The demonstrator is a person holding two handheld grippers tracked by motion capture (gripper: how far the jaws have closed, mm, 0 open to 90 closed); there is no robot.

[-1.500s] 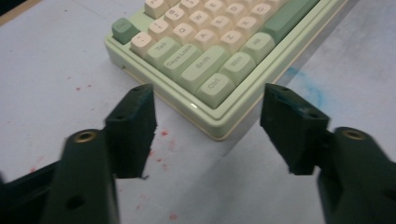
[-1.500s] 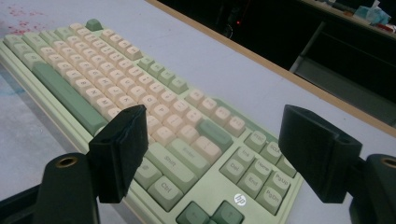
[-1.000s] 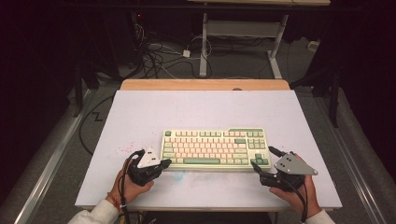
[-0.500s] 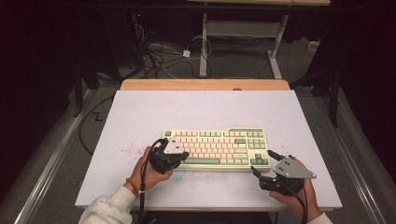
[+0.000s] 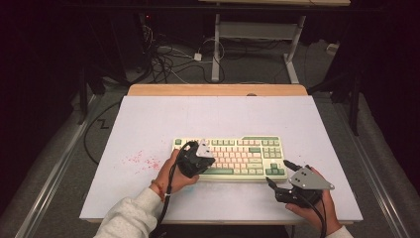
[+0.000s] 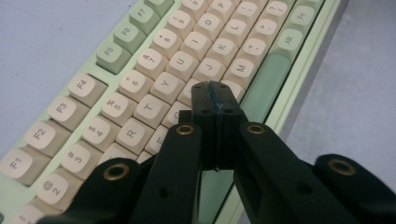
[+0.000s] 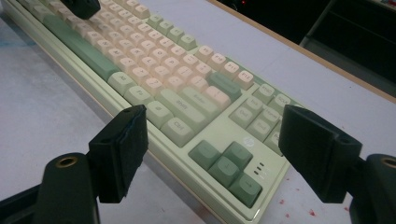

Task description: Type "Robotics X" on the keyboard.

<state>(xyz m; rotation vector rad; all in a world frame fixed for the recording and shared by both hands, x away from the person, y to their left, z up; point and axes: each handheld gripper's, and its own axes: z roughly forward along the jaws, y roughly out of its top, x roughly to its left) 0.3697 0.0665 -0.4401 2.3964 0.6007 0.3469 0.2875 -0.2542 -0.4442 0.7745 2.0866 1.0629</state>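
A pale worktop (image 5: 148, 124) is carrying a green-and-cream keyboard (image 5: 247, 153), lying flat toward its six o'clock side; red specks (image 5: 141, 161) are dotting the surface at nine o'clock of it.

Keyboards: one pale green plastic keyboard with cream and green keycaps (image 5: 233, 156)
Tables: one white-topped table with a wooden far edge (image 5: 148, 124)
Grippers: two black two-jaw handheld grippers, left (image 6: 215, 95) and right (image 7: 212, 149)
Hands: two, left hand (image 5: 173, 173) and right hand (image 5: 309, 210)
Grey three-cornered plates: two (one atop each gripper), at left (image 5: 204, 150) and at right (image 5: 309, 179)
Green arrow keys: four, in a cluster (image 7: 229, 165)
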